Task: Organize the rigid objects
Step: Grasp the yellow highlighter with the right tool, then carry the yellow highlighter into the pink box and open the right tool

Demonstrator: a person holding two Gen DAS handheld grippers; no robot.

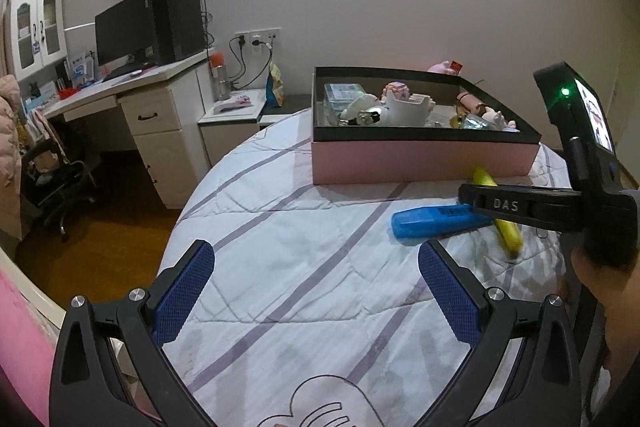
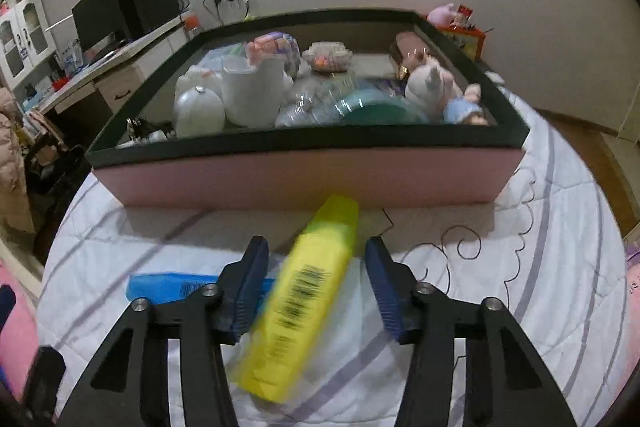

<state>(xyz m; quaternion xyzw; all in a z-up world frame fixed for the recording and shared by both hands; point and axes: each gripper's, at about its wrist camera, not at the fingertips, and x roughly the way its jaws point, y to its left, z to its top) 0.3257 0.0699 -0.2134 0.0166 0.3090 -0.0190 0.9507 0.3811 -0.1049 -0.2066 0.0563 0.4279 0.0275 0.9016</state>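
A yellow highlighter (image 2: pixel 308 291) lies on the quilted bed, blurred, between the open fingers of my right gripper (image 2: pixel 316 287); neither pad touches it. It also shows in the left wrist view (image 1: pixel 506 229), partly behind the right gripper's body. A blue highlighter (image 1: pixel 430 221) lies left of it, also seen in the right wrist view (image 2: pixel 168 287). A pink box with a dark rim (image 2: pixel 304 177) stands just beyond, holding a white cup (image 2: pixel 250 91), figurines and bottles. My left gripper (image 1: pixel 316 291) is open and empty over the bed, near the blue highlighter.
The box also shows in the left wrist view (image 1: pixel 420 163). The bed edge drops off left to a wood floor (image 1: pixel 100 247). A white desk (image 1: pixel 152 99) with a monitor and a chair stand beyond. A wall is behind the box.
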